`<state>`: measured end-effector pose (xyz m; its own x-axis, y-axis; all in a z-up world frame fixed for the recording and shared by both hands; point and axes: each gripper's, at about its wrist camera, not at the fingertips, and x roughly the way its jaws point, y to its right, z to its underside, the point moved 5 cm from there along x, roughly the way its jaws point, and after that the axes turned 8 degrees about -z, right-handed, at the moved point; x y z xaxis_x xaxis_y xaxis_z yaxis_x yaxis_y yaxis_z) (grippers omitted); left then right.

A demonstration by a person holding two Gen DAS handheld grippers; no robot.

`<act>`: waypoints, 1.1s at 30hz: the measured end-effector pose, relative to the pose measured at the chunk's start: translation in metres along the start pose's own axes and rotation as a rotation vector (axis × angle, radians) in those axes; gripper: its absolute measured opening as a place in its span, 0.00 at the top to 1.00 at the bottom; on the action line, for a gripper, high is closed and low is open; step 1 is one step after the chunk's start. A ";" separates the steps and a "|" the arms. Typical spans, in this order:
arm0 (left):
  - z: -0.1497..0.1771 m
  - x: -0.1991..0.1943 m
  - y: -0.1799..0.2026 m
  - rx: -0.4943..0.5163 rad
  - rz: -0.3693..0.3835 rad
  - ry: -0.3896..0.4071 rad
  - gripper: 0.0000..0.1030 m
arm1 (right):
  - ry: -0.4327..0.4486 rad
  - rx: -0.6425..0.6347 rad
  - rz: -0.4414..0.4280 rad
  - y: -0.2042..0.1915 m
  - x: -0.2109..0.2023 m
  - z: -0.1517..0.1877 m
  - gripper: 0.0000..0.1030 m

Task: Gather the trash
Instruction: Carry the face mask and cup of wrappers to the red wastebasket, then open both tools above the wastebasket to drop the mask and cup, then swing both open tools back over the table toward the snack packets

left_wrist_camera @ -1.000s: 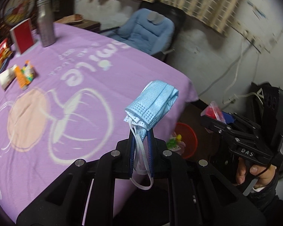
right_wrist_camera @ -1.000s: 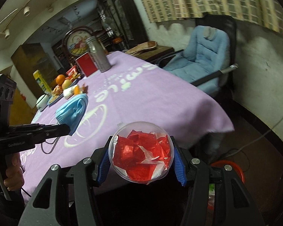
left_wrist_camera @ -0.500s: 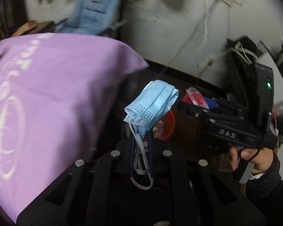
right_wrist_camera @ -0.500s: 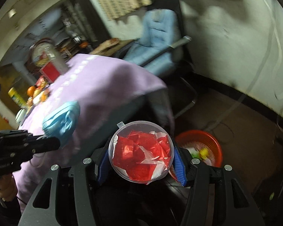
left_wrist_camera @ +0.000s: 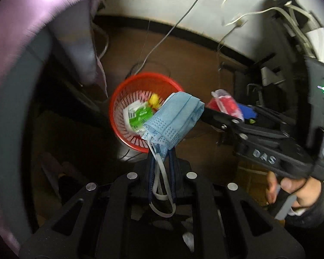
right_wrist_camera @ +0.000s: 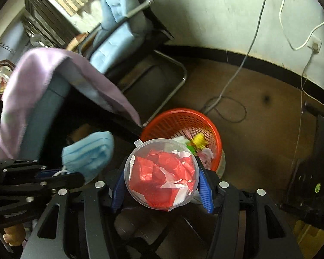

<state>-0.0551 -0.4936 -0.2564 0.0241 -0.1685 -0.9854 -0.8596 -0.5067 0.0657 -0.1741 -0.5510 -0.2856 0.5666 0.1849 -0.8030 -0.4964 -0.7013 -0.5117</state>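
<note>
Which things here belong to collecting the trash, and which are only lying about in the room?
Belong to the job:
- mask, held in the left gripper
- cup of red wrappers, held in the right gripper
- red basket on the floor, already with trash in it

Only lying about:
- blue chair
- purple cloth
- cables

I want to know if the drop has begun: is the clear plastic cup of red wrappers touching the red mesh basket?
Cannot tell. In the right wrist view the clear plastic cup, clamped in the right gripper, overlaps the red mesh basket's rim; depth is unclear.
</note>
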 end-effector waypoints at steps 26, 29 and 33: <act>-0.039 0.088 -0.026 -0.132 -0.035 -0.134 0.38 | -0.058 0.056 0.022 0.046 0.069 -0.005 0.33; -0.035 0.079 -0.022 -0.115 -0.034 -0.120 0.38 | -0.037 0.071 0.037 0.046 0.057 -0.008 0.33; -0.029 0.066 -0.015 -0.104 -0.034 -0.094 0.38 | -0.015 0.081 0.052 0.046 0.033 -0.006 0.33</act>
<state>-0.0262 -0.5218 -0.3175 -0.0005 -0.0722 -0.9974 -0.8016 -0.5963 0.0435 -0.1739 -0.5812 -0.3335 0.5290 0.1601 -0.8334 -0.5769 -0.6524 -0.4915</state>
